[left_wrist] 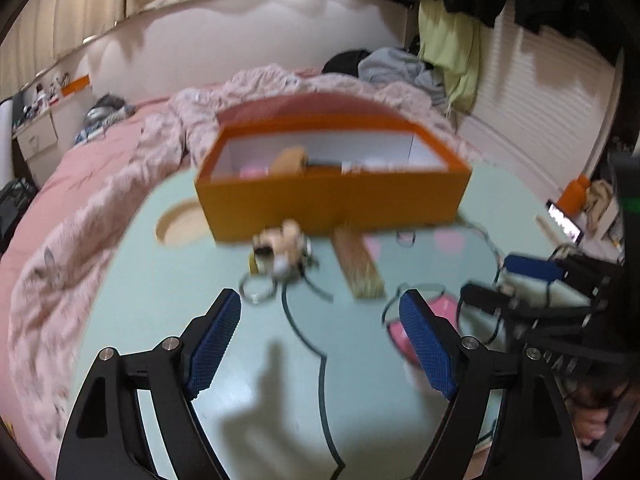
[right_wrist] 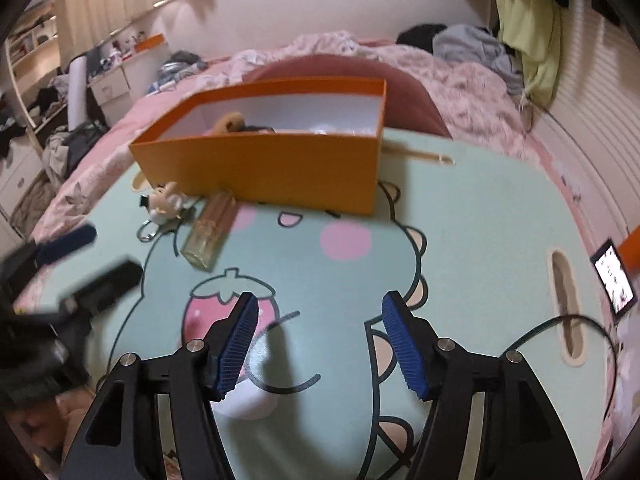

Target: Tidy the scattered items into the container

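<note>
Left tool [left_wrist: 320, 312]: my jaws stand wide, nothing between them.
Right tool [right_wrist: 318, 316]: also apart and empty.
Items left: 1 charm keyring [left_wrist: 280, 252] and 1 glass bottle [right_wrist: 210, 232], both just beside the orange box [right_wrist: 260, 160] on the counter [right_wrist: 480, 220].
Risk: the bottle looks round and could roll off sideways if I pinch it off-centre; the keyring's loop may snag.
Risk 2: my 2 tools are near each other and could clash.
Room: open counter on the right; box wall blocks behind.
</note>
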Demonstrator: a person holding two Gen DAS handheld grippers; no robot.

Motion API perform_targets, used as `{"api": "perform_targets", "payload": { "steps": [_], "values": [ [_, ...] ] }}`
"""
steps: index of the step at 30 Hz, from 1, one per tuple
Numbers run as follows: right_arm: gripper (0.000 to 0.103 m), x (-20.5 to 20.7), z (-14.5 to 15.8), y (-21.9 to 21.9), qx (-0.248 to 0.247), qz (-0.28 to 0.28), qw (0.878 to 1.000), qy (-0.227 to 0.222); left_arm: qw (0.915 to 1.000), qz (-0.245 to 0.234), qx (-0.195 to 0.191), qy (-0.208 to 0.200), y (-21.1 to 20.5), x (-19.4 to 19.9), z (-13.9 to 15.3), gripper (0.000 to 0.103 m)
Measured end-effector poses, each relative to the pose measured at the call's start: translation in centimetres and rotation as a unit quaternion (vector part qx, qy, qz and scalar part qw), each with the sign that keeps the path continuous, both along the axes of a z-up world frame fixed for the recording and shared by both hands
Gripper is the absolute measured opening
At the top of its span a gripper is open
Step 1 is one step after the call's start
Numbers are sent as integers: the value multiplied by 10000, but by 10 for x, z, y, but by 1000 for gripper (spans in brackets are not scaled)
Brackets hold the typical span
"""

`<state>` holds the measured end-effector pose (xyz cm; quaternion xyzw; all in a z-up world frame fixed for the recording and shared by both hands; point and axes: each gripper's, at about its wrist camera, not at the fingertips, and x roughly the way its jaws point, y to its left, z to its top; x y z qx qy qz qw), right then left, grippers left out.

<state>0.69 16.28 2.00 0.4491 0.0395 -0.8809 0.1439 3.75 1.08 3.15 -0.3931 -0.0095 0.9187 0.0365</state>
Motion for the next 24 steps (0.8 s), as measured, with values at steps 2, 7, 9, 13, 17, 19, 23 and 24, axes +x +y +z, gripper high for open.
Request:
{"api": "perform_targets", "payload": {
  "steps": [2, 7, 9, 13, 17, 19, 23, 24],
  "values": [
    [65, -2, -6, 2, 71, -112, 9999, -68, 9999, 61, -5, -144, -1, -1, -10, 82],
    [95, -1, -10, -2, 269, -164, 9995, 0, 9990, 135, 184, -397, -6, -5, -27, 87],
    [100, -3, -13, -4, 427, -230, 9988, -37, 9991, 145, 18, -407, -3, -5, -29, 93],
    [103, -4, -13, -2, 406, -283, 9988, -65, 9990, 138, 4, -423, -1, -3, -30, 101],
    [103, -4, -13, 0, 409, -284, 9987, -63, 9989, 160, 7, -437, 0, -4, -30, 103],
    [103, -4, -12, 0, 406, -282, 9988, -65, 9989, 159, 8, -437, 0, -4, -30, 103],
    [103, -4, -12, -1, 407, -279, 9988, -67, 9989, 158, 5, -439, 0, -4, -30, 103],
    [103, -4, -12, -1, 408, -278, 9988, -67, 9989, 158, 5, -439, 0, -4, -31, 103]
  ]
}}
